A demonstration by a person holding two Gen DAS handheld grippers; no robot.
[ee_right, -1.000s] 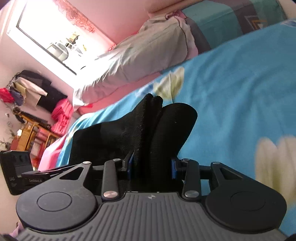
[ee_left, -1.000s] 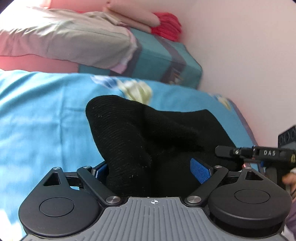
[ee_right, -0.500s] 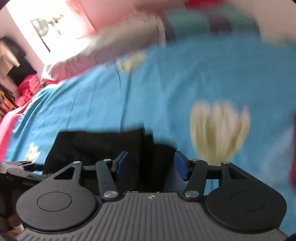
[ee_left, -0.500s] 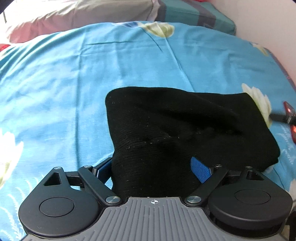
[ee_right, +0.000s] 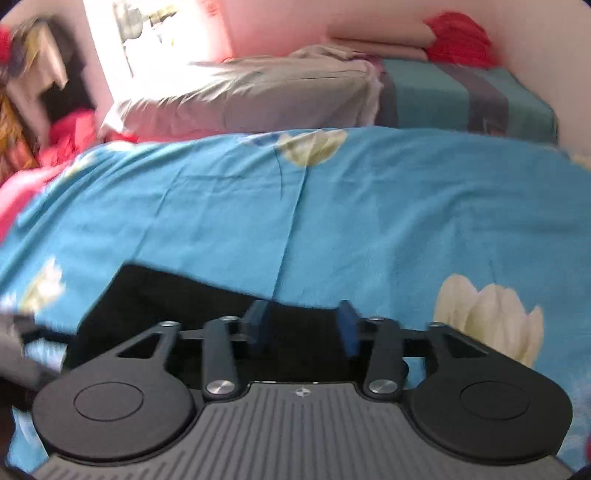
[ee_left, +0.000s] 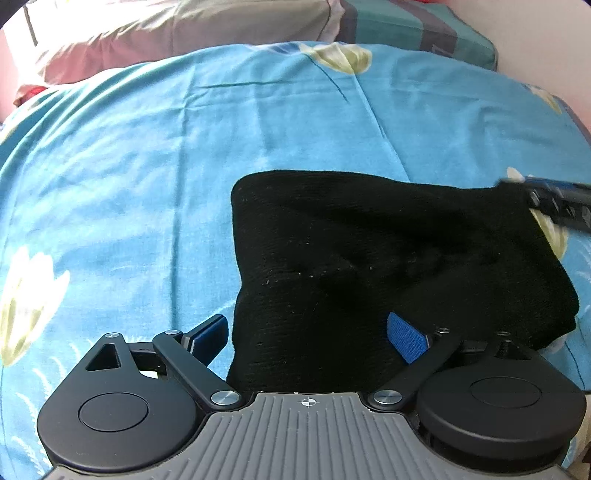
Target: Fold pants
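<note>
Presently catalogued, claws first.

1. Left gripper [ee_left: 308, 336]. The jaws were set wide, and a thick wad of the black pants [ee_left: 369, 240] was packed between the blue pads. The pads appeared to be pressed against either side of it, so the near end of the garment was judged to be held.

2. Right gripper [ee_right: 303, 326]. The jaws were found about half apart and had just been closing. The right-hand edge of the pants was seen under and between the pads, but no pad was seen to press on the cloth. The picture was blurred, and the claw was taken as loose.

3. Pants. The garment was laid on the blue flowered bedsheet [ee_left: 147, 166] as a short, broad, doubled-over block. It was rumpled through the middle, and one end was drawn up into the left gripper.

4. White flower print [ee_right: 487, 321]. It was noted on the sheet just to the right of the pants.

5. Grey pillow [ee_left: 184, 33] and teal striped cushion [ee_left: 424, 26]. Both were recorded well beyond the pants, at the far edge of the bed.

Progress, as judged: the main folds seemed to be made, since a compact shape was shown. The held end remained to be let go and the ridge pressed flat. Whether a further fold was wanted could not be told.
</note>
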